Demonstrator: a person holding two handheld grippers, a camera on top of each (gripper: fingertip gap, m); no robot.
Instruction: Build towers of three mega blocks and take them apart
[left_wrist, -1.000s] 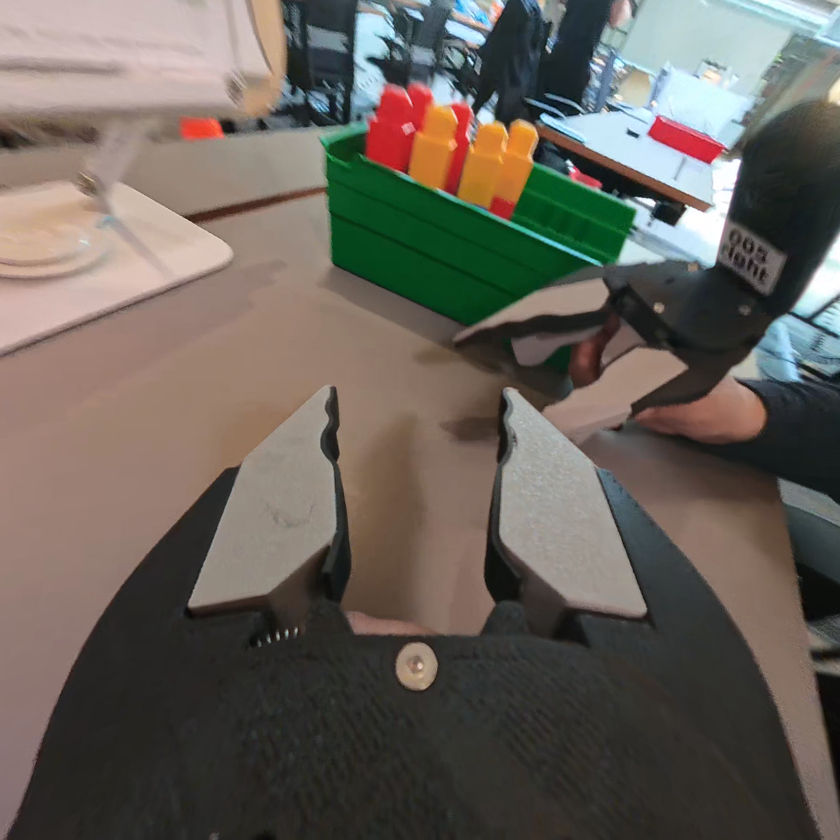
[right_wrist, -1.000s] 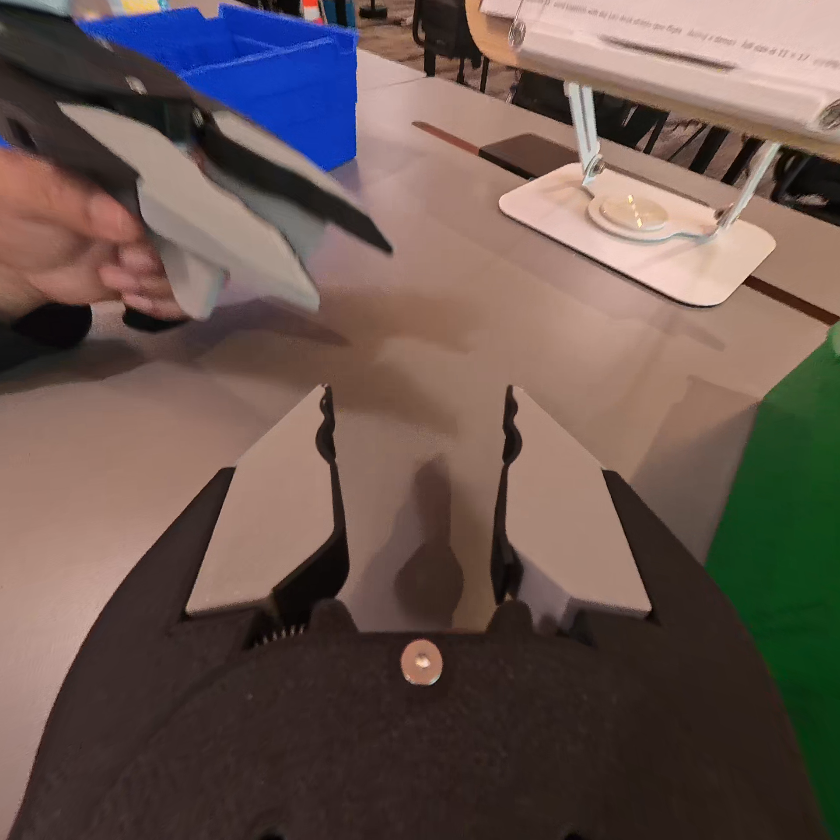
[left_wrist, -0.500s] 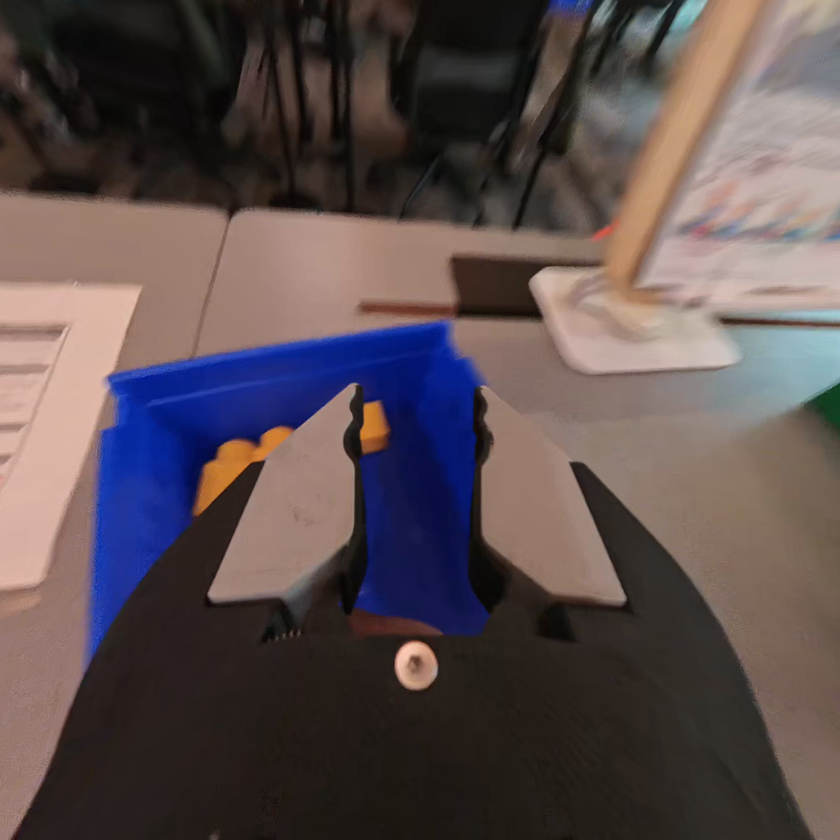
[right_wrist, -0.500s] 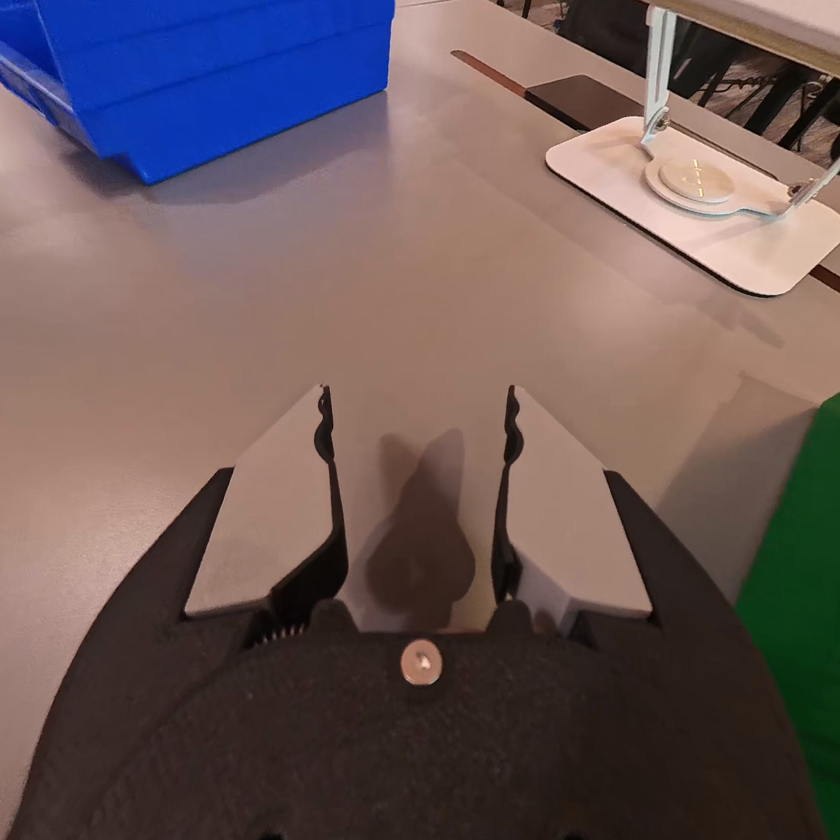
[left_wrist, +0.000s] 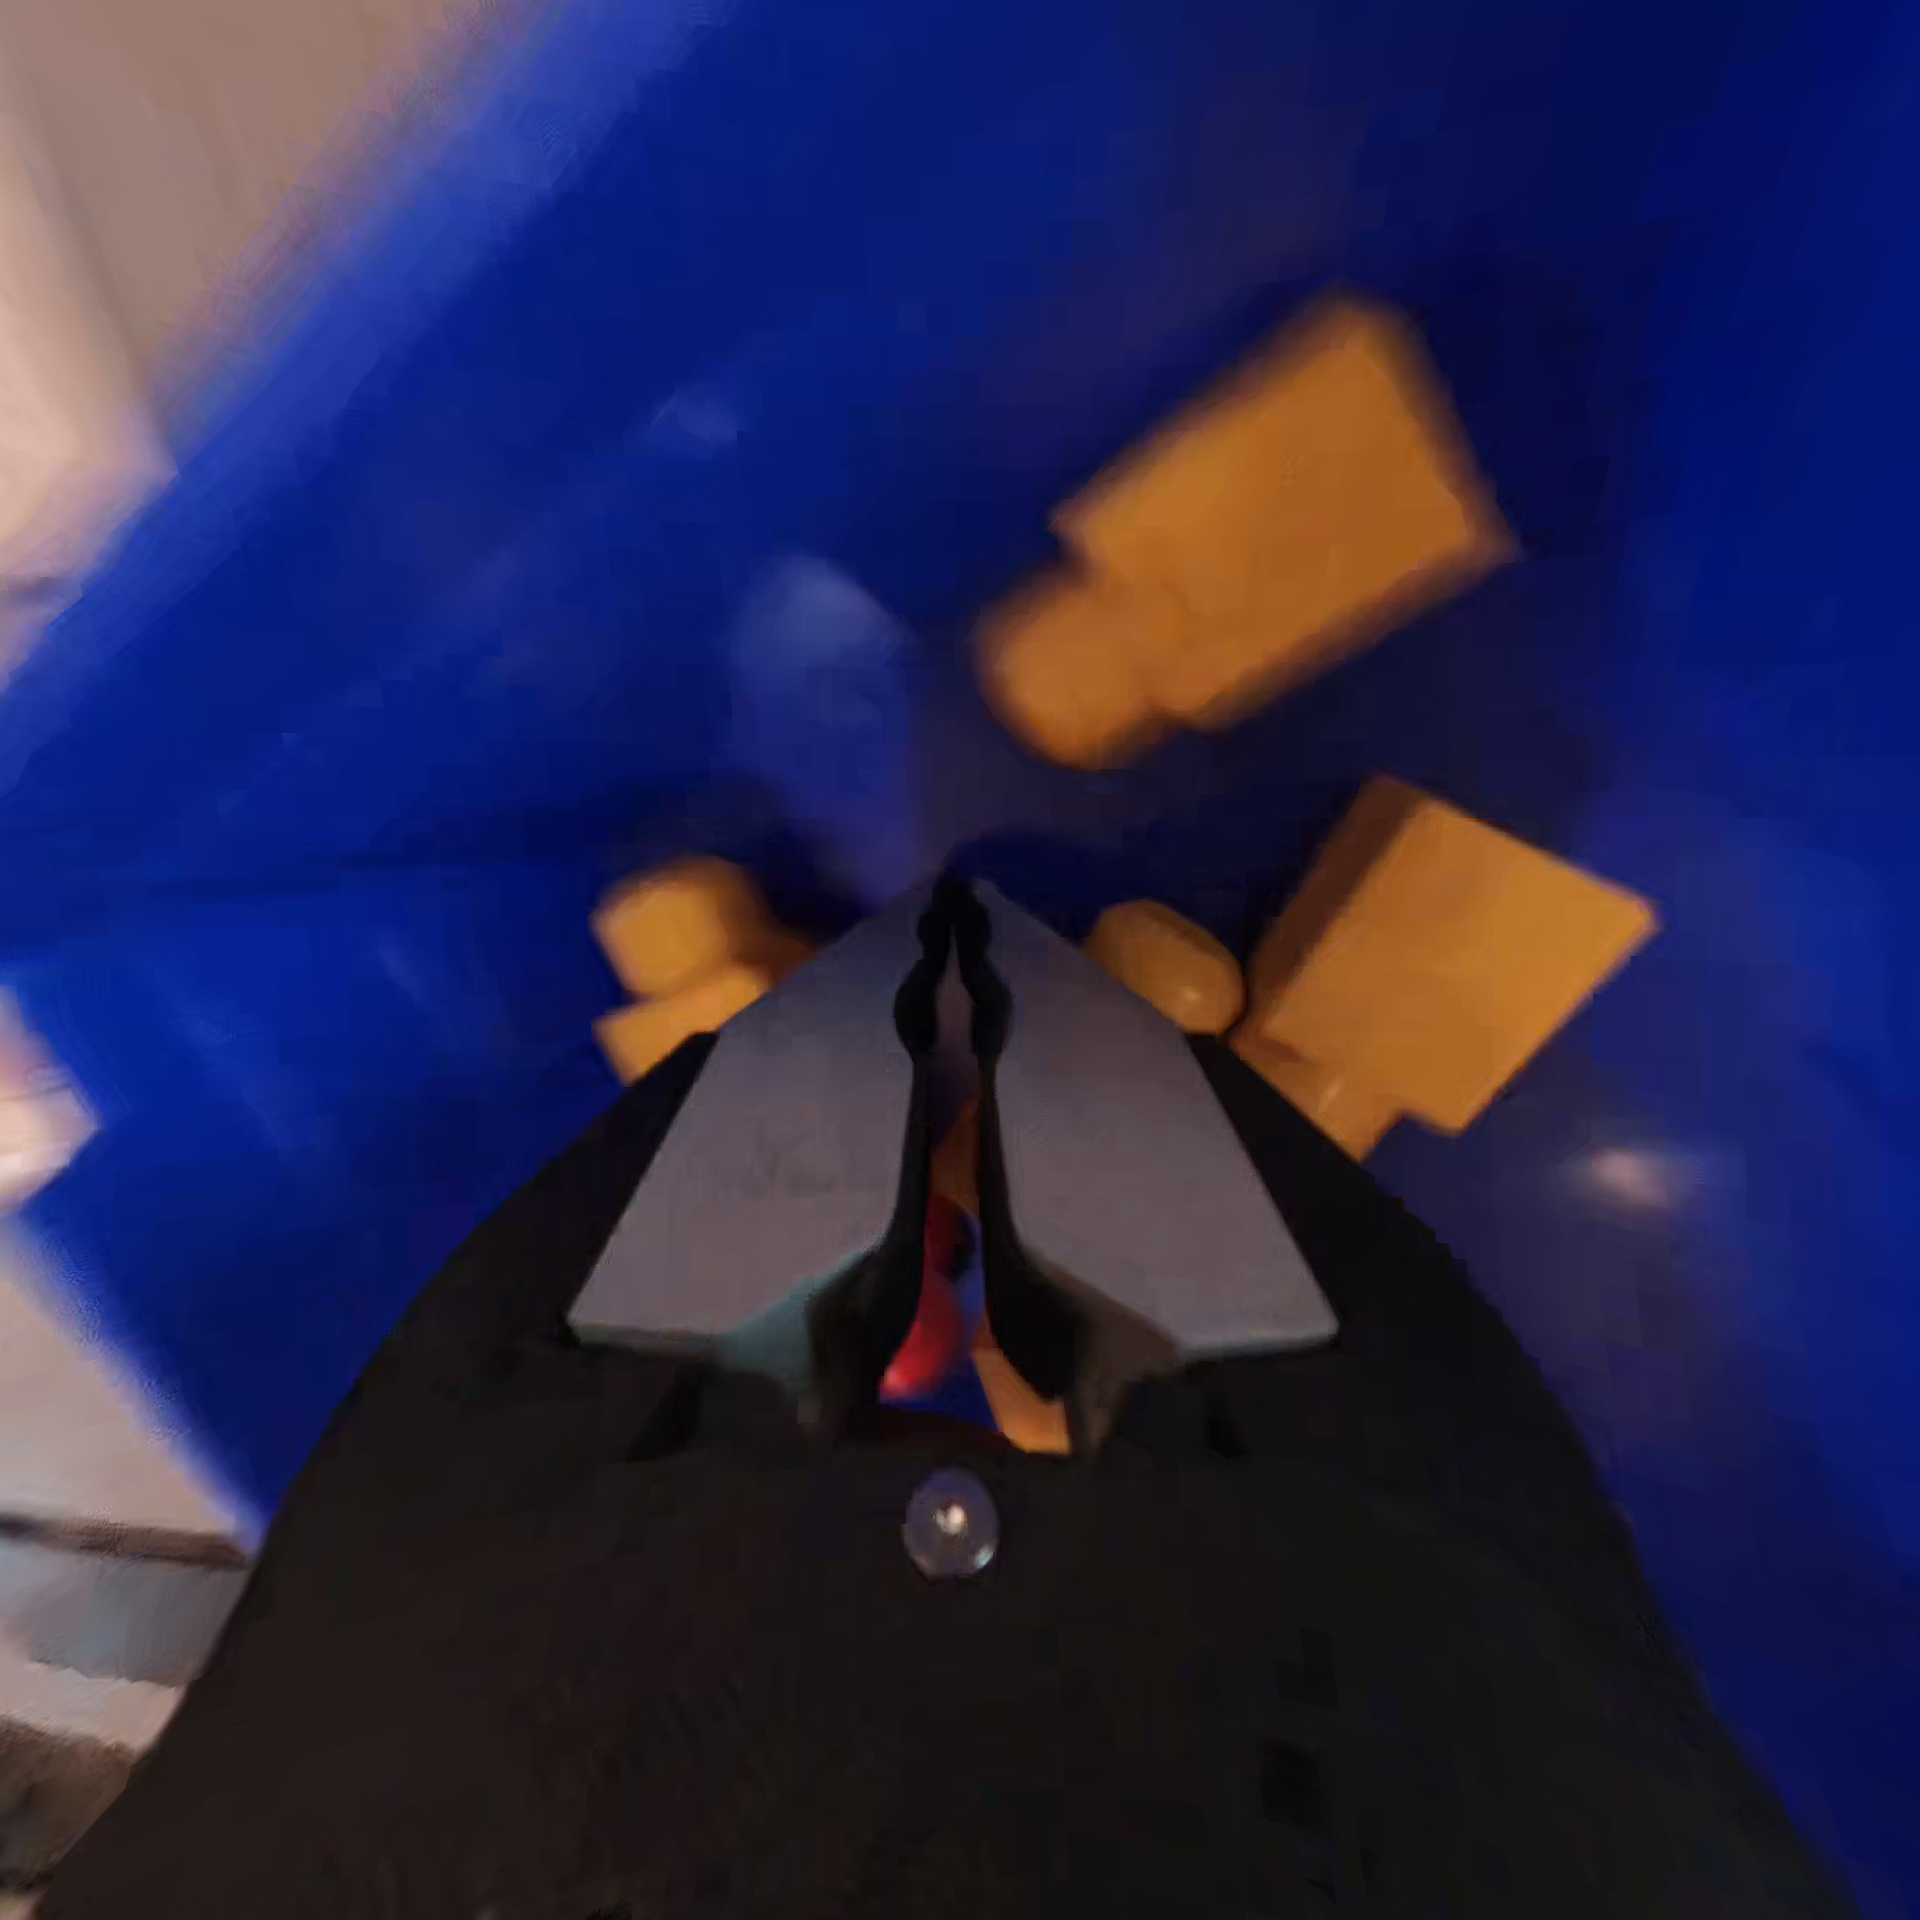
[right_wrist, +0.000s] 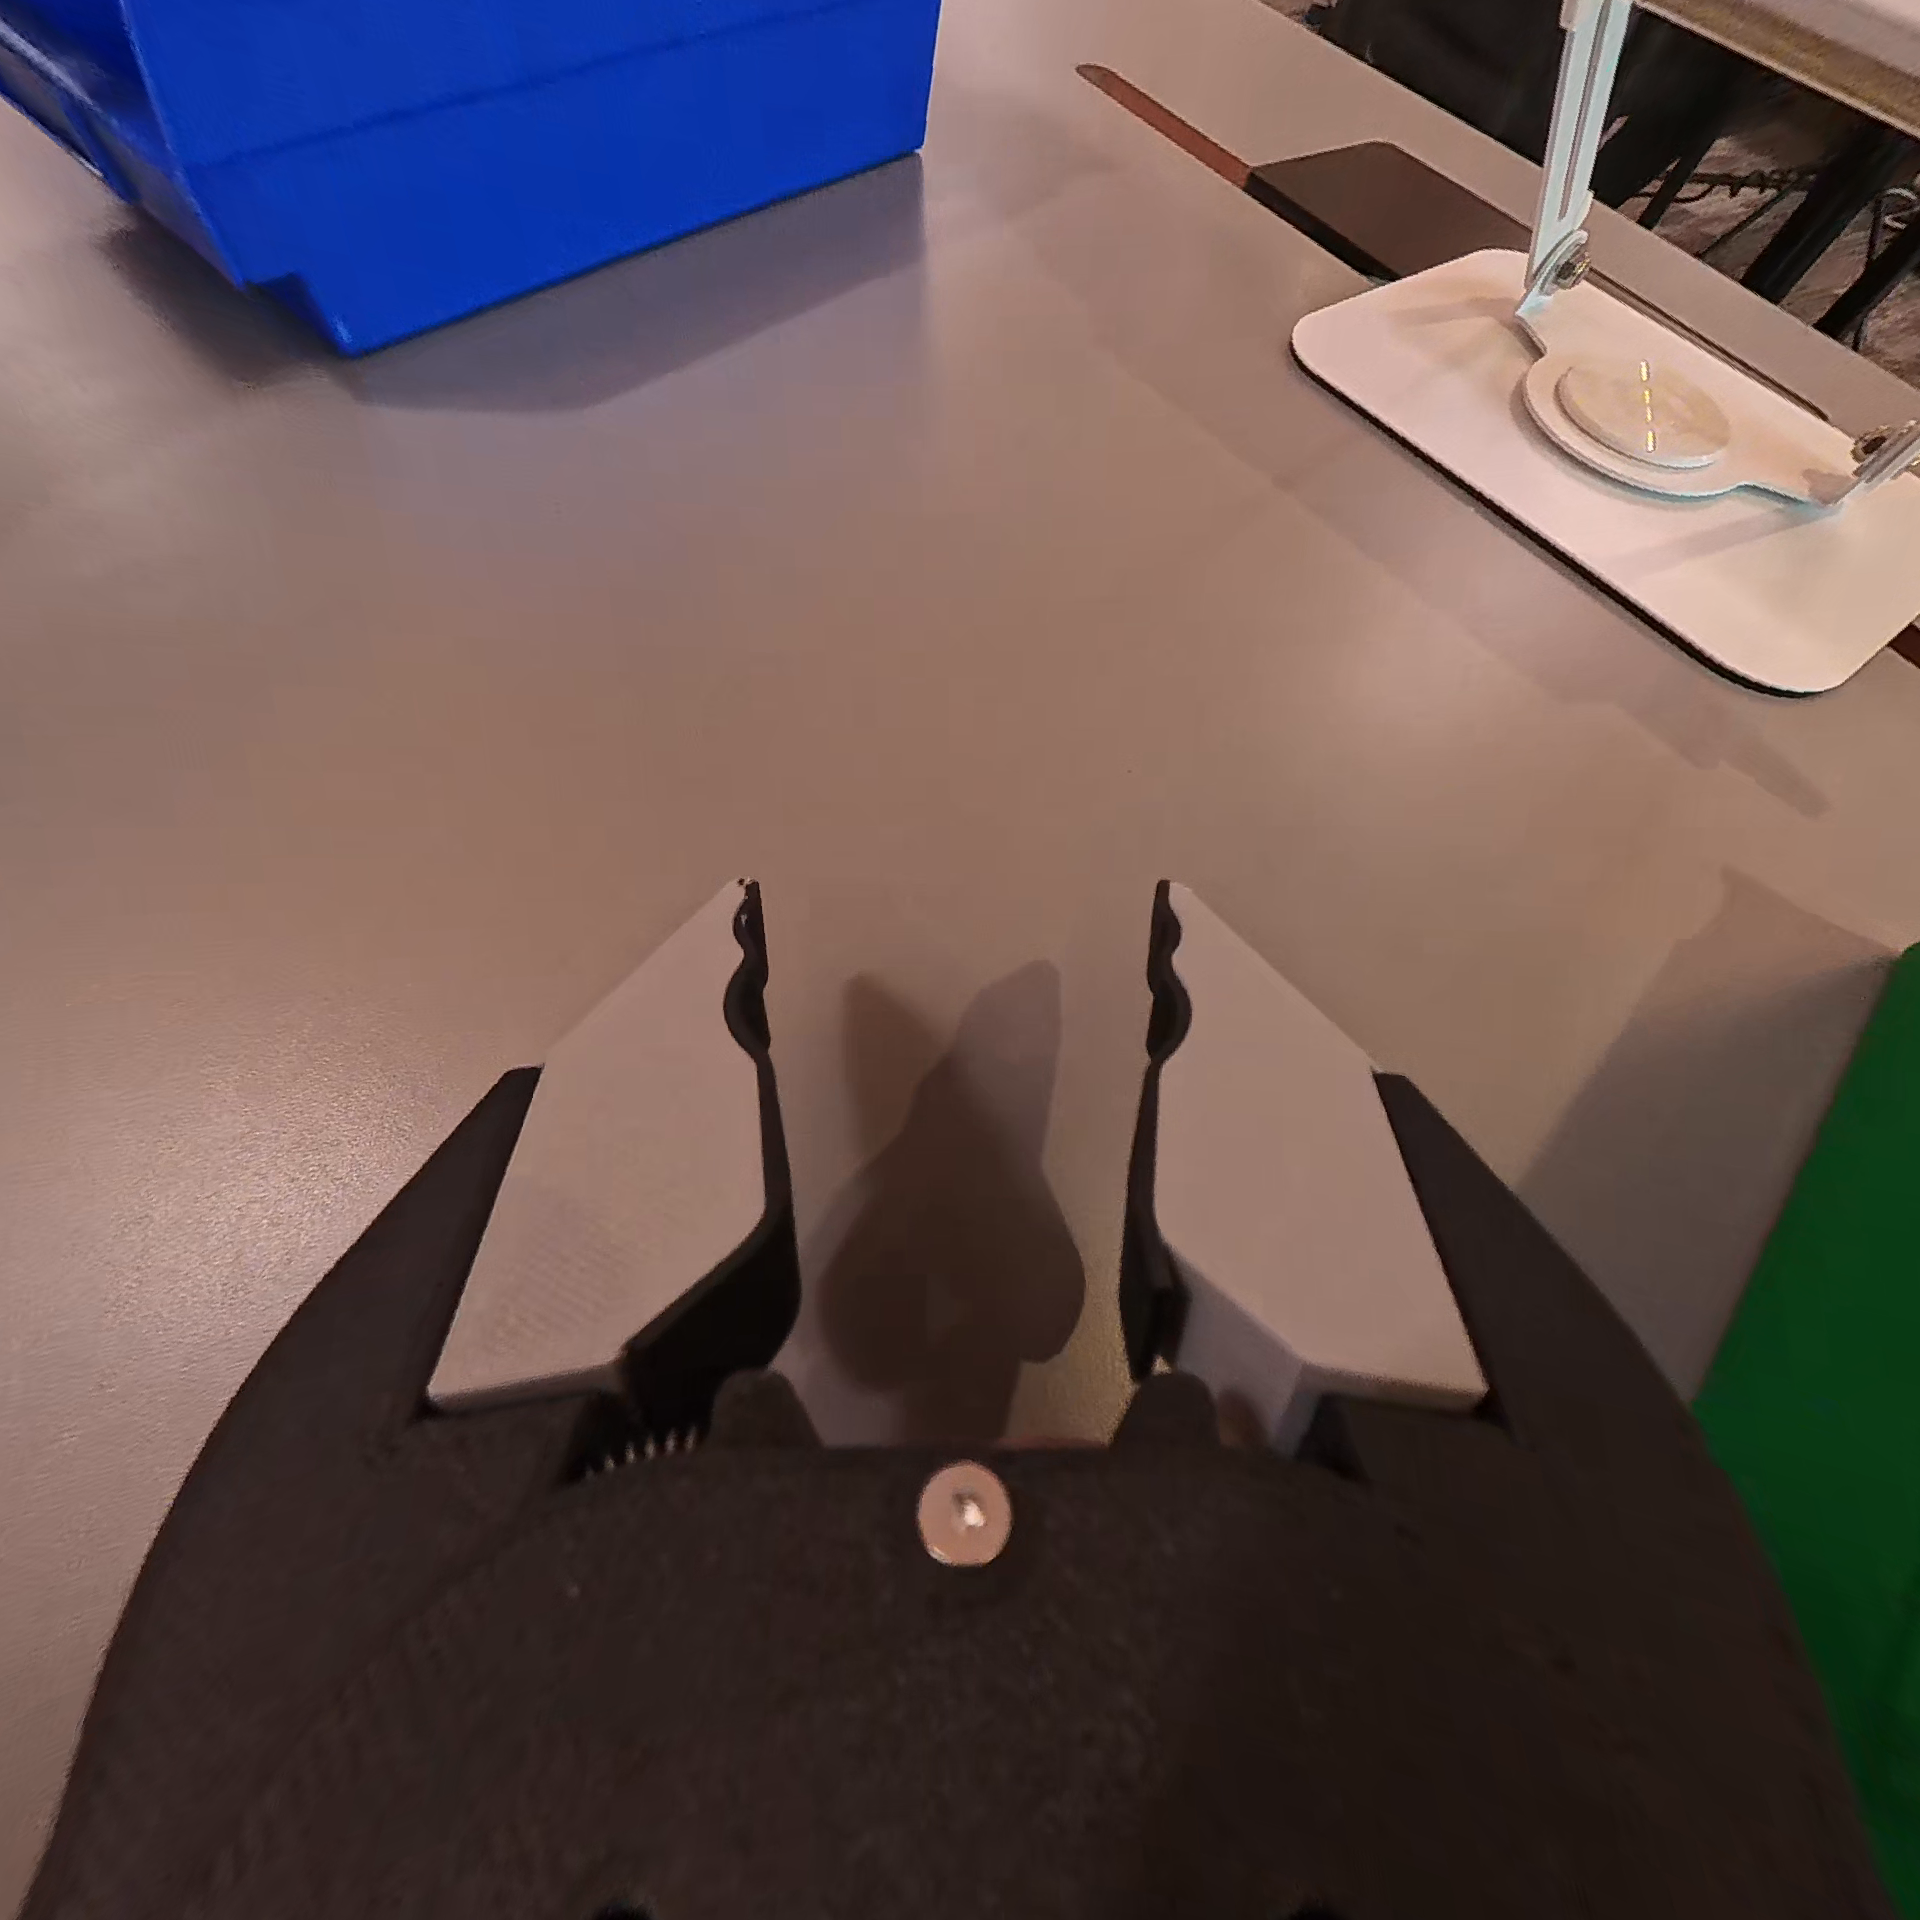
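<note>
Left tool (left_wrist: 951, 914) closed inside blue bin (left_wrist: 416, 623), right tool (right_wrist: 956, 904) agape over bare table (right_wrist: 727, 623)

No readable text, label, number or sign shows in either view.

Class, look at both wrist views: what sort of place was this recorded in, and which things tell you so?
Probably an office or lab workspace. A wide grey table carries a blue storage bin and a white stand base; orange blocks lie loose in the bin.
</note>
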